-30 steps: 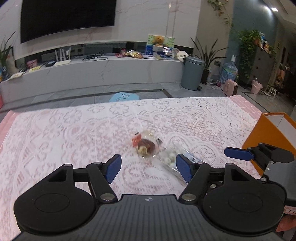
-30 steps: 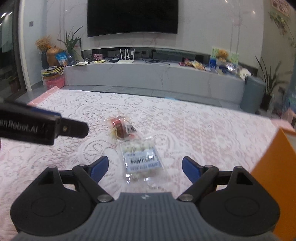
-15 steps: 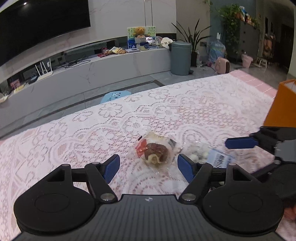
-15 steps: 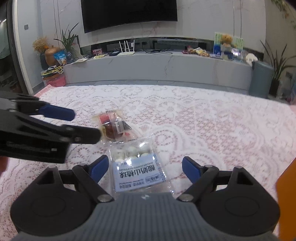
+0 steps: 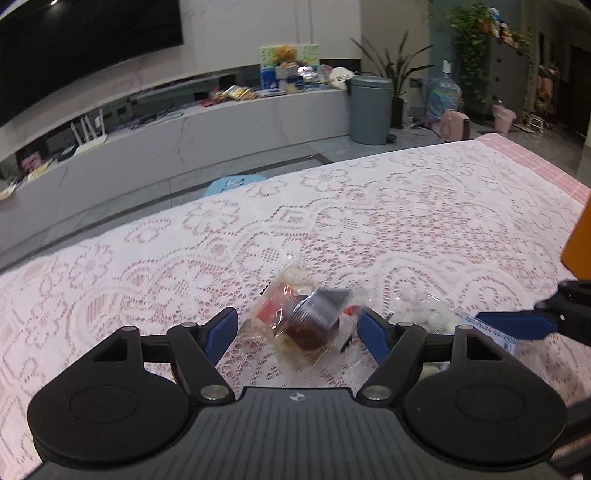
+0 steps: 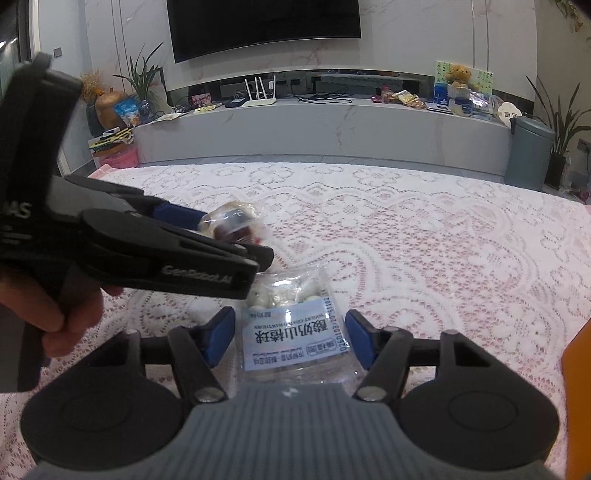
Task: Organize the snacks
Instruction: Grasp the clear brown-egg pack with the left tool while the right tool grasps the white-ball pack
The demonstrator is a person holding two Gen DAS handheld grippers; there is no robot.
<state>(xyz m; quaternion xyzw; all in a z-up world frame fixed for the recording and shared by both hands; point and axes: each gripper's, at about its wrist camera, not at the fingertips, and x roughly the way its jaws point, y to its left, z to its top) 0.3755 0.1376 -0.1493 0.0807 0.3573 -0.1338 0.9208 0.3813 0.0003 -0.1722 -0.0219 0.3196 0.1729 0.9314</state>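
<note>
The left gripper (image 5: 293, 330) stands wide apart over the lace cloth (image 5: 406, 206), its blue pads on either side of a clear-wrapped brown snack (image 5: 304, 325) that lies between them; the pads do not press on the wrapper, though the right-hand pad looks close to its edge. In the right wrist view the same gripper (image 6: 236, 240) reaches in from the left, held by a hand (image 6: 55, 317), with the brown snack (image 6: 232, 223) between its fingers.

The right gripper (image 6: 290, 341) has just been closing, with a clear packet (image 6: 295, 332) of white balls and a blue-white label between its pads; the pads stand just beside the packet's edges, and I cannot tell whether they touch it yet; no squeeze shows in the wrapper. From the left wrist view one blue pad of the right gripper (image 5: 513, 325) lies over that packet (image 5: 424, 317).

The two snacks lie near each other on the cloth, the packet just on the near side of the brown snack as the right wrist sees it. An orange box (image 5: 578, 240) shows at the right edge of both views, apart from the snacks. Beyond the table runs a long grey console (image 6: 332, 129) under a dark screen (image 6: 262, 26); a grey bin (image 5: 371, 109) stands at its end.
</note>
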